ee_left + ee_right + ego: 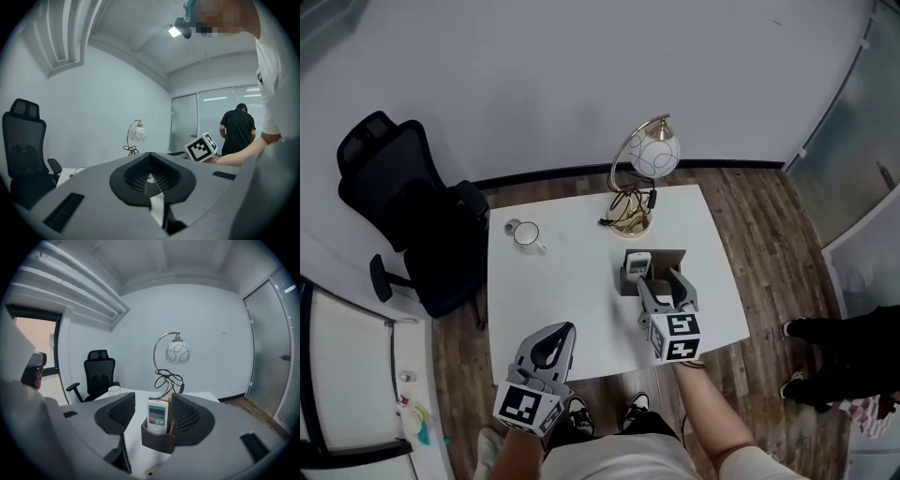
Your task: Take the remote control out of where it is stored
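Right gripper (662,279), jaws spread and empty, nearer than the pressed-together left gripper (551,345): remote control (157,415) stands upright, long axis vertical, in dark holder (158,441) on white table (572,281), straight ahead, in line with the jaw gap.

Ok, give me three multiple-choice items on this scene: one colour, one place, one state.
1. The mug is: A) black B) white C) red
2. The remote control stands: A) upright in the dark holder B) flat beside the mug C) inside the mug
3. The right gripper has its jaws: A) shut on the remote control B) apart, the holder between them C) shut on nothing
B, the head view shows it white; A, its top rises from the holder; B, the right gripper view shows both jaws spread.
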{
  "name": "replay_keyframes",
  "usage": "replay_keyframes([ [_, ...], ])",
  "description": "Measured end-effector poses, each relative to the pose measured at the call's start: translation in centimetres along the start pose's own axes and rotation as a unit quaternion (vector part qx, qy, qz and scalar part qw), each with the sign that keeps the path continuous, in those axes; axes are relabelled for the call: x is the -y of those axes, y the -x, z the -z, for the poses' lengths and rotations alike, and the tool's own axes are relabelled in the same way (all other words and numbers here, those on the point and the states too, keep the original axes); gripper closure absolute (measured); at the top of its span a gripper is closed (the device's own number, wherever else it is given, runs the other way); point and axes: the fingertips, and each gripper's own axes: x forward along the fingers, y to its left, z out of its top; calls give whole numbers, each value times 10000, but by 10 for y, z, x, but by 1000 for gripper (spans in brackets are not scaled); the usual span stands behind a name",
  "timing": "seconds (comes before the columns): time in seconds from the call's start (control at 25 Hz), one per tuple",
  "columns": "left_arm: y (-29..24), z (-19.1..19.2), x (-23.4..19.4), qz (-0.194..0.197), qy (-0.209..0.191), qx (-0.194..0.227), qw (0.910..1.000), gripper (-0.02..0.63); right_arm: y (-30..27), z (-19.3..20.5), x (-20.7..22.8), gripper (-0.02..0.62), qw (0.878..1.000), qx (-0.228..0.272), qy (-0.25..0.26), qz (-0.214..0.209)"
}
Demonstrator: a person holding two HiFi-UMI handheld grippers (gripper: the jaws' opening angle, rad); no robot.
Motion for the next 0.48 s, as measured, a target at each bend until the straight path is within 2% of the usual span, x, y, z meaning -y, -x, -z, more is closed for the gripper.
replay_keyframes([
  [0.24,4,9,-20,-135,82,-95,9998,598,-47,32,2,339,9981,-433,-7,433],
  [0.48,7,20,-37,-201,160,-236,9994,598,-74,57,8,325,9946,-604,-364,765],
])
